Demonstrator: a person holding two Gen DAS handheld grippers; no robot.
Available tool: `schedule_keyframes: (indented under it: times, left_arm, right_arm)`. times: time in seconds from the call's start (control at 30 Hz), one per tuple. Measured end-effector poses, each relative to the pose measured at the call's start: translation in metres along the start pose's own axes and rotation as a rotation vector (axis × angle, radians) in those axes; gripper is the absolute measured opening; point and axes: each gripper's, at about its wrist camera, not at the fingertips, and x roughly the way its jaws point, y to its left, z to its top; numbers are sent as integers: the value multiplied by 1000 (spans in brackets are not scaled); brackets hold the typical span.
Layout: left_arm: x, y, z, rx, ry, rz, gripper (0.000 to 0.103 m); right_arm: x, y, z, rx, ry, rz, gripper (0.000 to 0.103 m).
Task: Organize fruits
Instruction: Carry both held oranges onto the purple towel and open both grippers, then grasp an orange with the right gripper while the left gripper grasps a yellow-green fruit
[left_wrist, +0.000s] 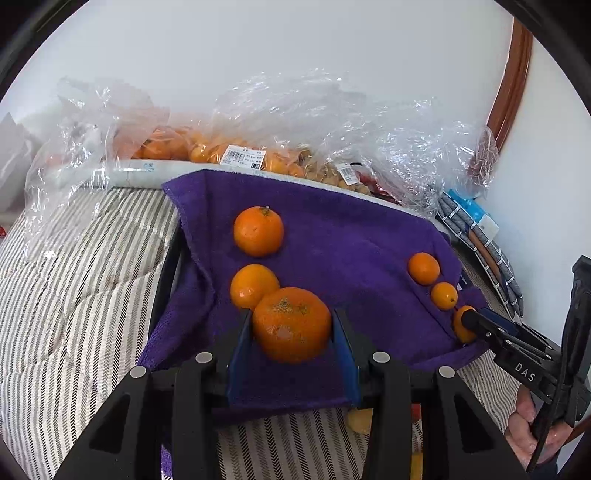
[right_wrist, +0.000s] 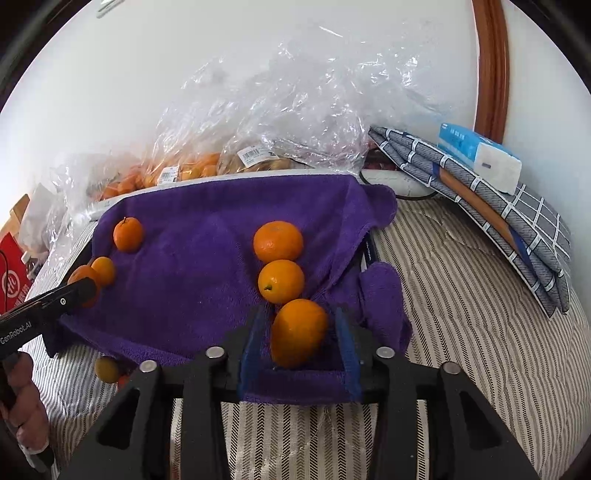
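Note:
A purple towel (left_wrist: 351, 236) (right_wrist: 199, 236) covers a tray on a striped bed. In the left wrist view my left gripper (left_wrist: 292, 328) has its blue pads against a large mandarin (left_wrist: 291, 323), at the near end of a row with two other oranges (left_wrist: 253, 284) (left_wrist: 258, 230). In the right wrist view my right gripper (right_wrist: 300, 332) stands around a small orange (right_wrist: 297, 332) with a gap on both sides, at the near end of a row with two more (right_wrist: 280, 280) (right_wrist: 277, 240). That gripper also shows in the left wrist view (left_wrist: 471, 321).
Clear plastic bags of oranges and other fruit (left_wrist: 229, 147) (right_wrist: 229, 155) lie behind the towel by the white wall. Folded grey cloth (right_wrist: 491, 192) and a tissue pack (right_wrist: 480, 155) sit at the right. A loose small fruit (right_wrist: 106, 369) lies on the striped bedding below the towel.

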Motion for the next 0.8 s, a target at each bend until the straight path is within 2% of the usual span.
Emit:
schedule_keyframes:
  times: [0.17,0.23,0.3,0.53,0.63,0.8]
  left_arm:
    - [-1,-3,-2,25,-4,19,41]
    - [-3,-4,-1,33,-13,17,50]
    - [-8,-3,-1,33,-34,14,54]
    - [-25,4,0,8,-80,-16,55]
    - [-35,9,-5,-9,-88,10,55]
    - [-67,20,-22,8,-92,31,55]
  right_arm:
    - [-8,0,-1,-1,-29,-5,48]
    - [-13,0,0,2,-45,-7,48]
    - [-21,0,-2,27,-59,-9,48]
    - [-65,24,-26,-8,-37,80,48]
    - [-74,45,-41,-46,7,129,47]
    - [-75,73,-66,-129,55,152,42]
